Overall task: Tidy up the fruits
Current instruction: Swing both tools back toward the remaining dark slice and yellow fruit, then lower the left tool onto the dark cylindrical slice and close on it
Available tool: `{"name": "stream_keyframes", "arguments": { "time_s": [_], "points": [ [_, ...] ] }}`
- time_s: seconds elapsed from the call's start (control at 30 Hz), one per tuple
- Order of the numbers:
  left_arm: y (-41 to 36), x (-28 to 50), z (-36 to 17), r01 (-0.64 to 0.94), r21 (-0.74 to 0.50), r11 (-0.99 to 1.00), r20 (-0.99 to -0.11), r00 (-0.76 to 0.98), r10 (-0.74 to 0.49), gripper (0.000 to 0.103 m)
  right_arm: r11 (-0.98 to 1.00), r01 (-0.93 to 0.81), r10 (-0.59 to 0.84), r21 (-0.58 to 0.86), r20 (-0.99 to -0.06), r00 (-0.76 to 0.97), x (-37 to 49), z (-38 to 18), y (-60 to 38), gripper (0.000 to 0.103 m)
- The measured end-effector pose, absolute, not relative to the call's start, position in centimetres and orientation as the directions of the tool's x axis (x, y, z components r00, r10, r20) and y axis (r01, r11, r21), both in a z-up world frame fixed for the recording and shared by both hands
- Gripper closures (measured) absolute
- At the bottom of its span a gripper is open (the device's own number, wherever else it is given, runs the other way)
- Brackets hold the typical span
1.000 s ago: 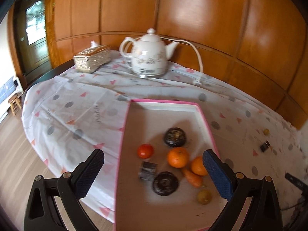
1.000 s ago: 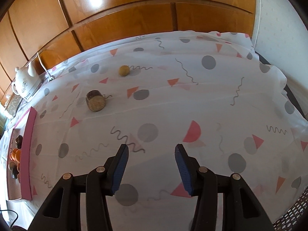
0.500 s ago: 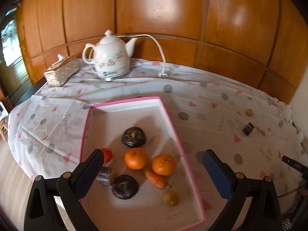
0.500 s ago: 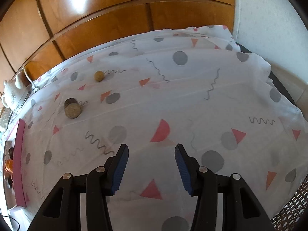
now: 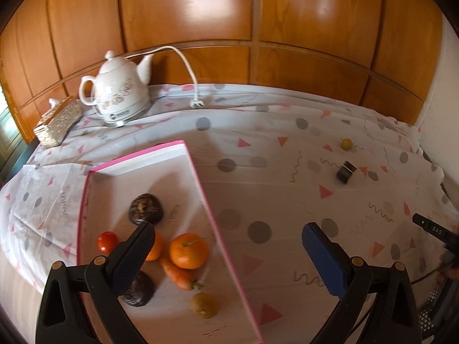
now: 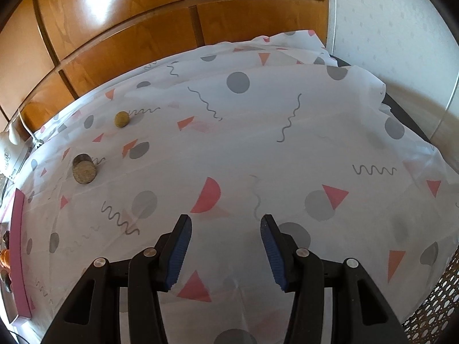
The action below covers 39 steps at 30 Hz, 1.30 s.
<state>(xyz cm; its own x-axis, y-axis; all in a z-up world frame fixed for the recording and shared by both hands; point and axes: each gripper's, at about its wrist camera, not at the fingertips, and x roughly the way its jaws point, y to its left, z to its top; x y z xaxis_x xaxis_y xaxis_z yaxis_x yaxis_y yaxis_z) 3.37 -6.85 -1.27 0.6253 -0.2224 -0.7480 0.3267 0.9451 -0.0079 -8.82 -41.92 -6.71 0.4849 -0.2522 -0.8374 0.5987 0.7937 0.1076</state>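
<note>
A pink-rimmed tray [image 5: 200,177] on the patterned tablecloth holds an orange [image 5: 188,250], a small red fruit [image 5: 106,242], a carrot [image 5: 177,276], a brownish round fruit [image 5: 205,304] and dark round pieces [image 5: 145,209]. My left gripper [image 5: 228,253] is open and empty above the tray's right rim. A small yellow fruit [image 5: 346,144] [image 6: 121,119] and a dark cylindrical piece [image 5: 345,171] [image 6: 83,169] lie loose on the cloth. My right gripper [image 6: 226,250] is open and empty over bare cloth, well right of both.
A white kettle [image 5: 119,97] with cord and plug [image 5: 196,103] and a glittery tissue box [image 5: 57,121] stand at the back left. Wood panelling runs behind the table. The tray's pink rim [image 6: 18,246] shows at the left edge of the right wrist view.
My left gripper has swung right, from over the tray's middle to its right rim. My right gripper has turned right, so the loose pieces slid left in its view.
</note>
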Motion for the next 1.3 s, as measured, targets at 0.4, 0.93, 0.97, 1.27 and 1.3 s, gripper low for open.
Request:
{"name": "stream_keyframes", "arguments": {
  "time_s": [0.4, 0.93, 0.97, 1.27, 1.3],
  "points": [
    [-11.8, 5.1, -3.1, 0.428, -0.088, 0.900, -0.806, 0.501, -0.317, 0.004, 0.775, 0.627, -0.290, 0.081, -0.836, 0.466, -9.3, -7.4, -42.4, 0.052],
    [-20.5, 7.3, -4.5, 0.568, -0.134, 0.812, -0.834, 0.378, -0.402, 0.047, 0.760, 0.648, -0.342, 0.054, -0.815, 0.469, -9.8, -7.9, -42.6, 0.051],
    [-21.2, 7.4, -4.6, 0.578, -0.131, 0.806, -0.835, 0.375, -0.404, 0.049, 0.761, 0.646, -0.339, 0.057, -0.815, 0.470, -9.8, -7.9, -42.6, 0.050],
    [-26.1, 9.3, -4.9, 0.627, -0.106, 0.772, -0.830, 0.371, -0.416, 0.051, 0.765, 0.641, -0.331, 0.065, -0.814, 0.477, -9.8, -8.0, -42.6, 0.047],
    [-26.6, 9.4, -5.0, 0.632, -0.104, 0.768, -0.831, 0.370, -0.416, 0.051, 0.765, 0.640, -0.330, 0.067, -0.814, 0.478, -9.8, -8.0, -42.6, 0.047]
  ]
}}
